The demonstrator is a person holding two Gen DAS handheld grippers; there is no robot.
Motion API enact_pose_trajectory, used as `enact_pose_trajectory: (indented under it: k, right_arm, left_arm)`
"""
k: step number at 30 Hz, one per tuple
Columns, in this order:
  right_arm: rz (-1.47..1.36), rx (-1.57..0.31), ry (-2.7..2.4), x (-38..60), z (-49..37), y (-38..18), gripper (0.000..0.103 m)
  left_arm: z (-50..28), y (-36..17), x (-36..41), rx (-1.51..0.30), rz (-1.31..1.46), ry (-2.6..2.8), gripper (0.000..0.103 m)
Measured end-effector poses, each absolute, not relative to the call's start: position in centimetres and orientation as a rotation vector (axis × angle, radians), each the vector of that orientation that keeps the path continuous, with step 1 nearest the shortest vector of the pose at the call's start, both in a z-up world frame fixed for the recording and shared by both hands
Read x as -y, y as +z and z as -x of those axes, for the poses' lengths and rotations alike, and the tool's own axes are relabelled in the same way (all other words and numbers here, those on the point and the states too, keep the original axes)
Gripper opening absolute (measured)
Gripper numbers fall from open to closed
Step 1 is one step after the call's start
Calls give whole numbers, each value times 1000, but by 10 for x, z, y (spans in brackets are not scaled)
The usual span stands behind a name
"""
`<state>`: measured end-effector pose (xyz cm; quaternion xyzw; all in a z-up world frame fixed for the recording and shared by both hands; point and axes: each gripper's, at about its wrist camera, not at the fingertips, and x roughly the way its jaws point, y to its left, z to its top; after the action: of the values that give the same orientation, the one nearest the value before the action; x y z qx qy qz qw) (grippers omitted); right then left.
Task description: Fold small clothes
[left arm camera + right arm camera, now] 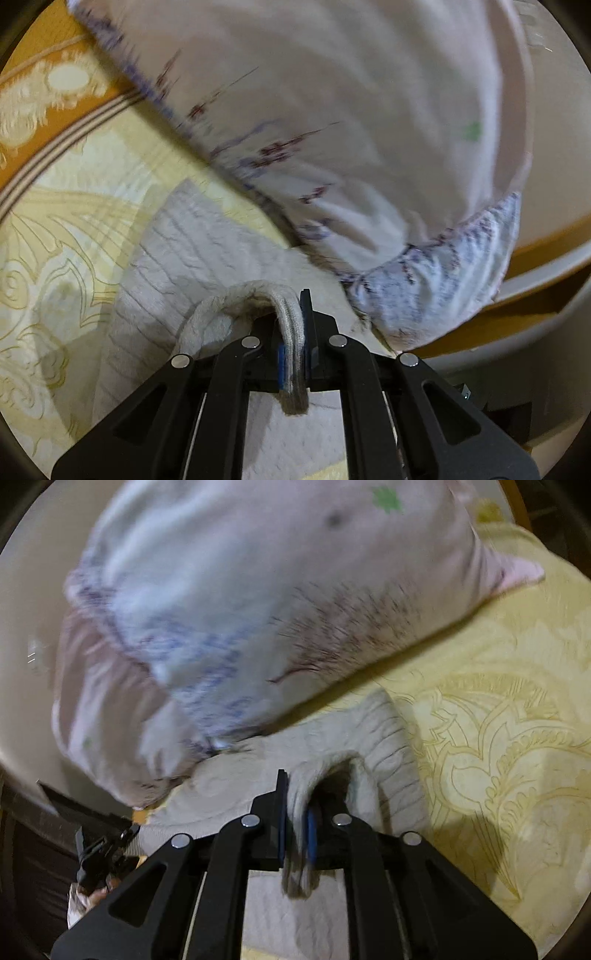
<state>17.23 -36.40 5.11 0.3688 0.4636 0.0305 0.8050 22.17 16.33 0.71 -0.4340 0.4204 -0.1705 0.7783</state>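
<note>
Covering the work surface in both wrist views, the yellow bedspread with cream floral scrollwork and an orange border [55, 206] [498, 738] carries everything else. A large pale-pink pillow with a blue-and-maroon printed end panel [351, 110] [240, 609] lies on it beyond the grippers; its image is motion-blurred, so its print cannot be resolved. A beige wall or headboard surface [554, 184] [29, 590] appears behind the pillow.

The small off-white ribbed knit garment [192, 251] [388, 731] lies flat on the bedspread, just in front of the pillow and apparently touching its lower edge. Its ribbed section runs toward the patterned area of the bedspread. The near edge is lifted off the surface at two places.

The left black two-finger gripper [293, 354] has its jaws closed together on a raised fold of the garment's rolled hem; the fabric passes between the blue finger pads [281, 365] and hangs out below them.

The right black two-finger gripper [295, 830] is likewise clamped on a lifted bunch of the garment edge, with cloth pinched between its blue pads [311, 834] and a tail drooping beneath.

A small black clip-like object [99, 853] sits at the lower left of the right wrist view; its identity cannot be determined.
</note>
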Motion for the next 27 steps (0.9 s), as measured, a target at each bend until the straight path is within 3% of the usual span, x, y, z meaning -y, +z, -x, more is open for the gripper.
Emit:
enact_pose_trajectory:
  k: [1, 5, 7, 8, 9, 11, 12, 18, 27]
  right_arm:
    - [-807, -1004, 53, 365, -177, 47, 14]
    - [-848, -1023, 33, 367, -195, 38, 47]
    - [-842, -1008, 43, 365, -201, 41, 53]
    - [-834, -996, 46, 365, -202, 45, 55]
    - [-826, -986, 48, 365, -202, 48, 55]
    - [-795, -964, 46, 366, -199, 57, 55]
    - [-765, -947, 41, 367, -194, 63, 55]
    - [-591, -966, 0, 372, -155, 76, 48]
    - [-533, -1055, 10, 362, -108, 56, 41]
  left_arm:
    - [-225, 3, -163, -921, 953, -362, 6]
    - [-237, -6, -162, -970, 970, -342, 7]
    - [-240, -7, -162, -983, 977, -347, 11]
    - [-242, -5, -164, -980, 984, -352, 24]
    - [-243, -2, -164, -972, 986, -350, 47]
    - [-240, 11, -171, -914, 982, -344, 72]
    - [-237, 19, -175, -885, 965, -338, 75]
    - [-206, 50, -185, -863, 684, -297, 71]
    - [-161, 26, -173, -958, 507, -284, 63]
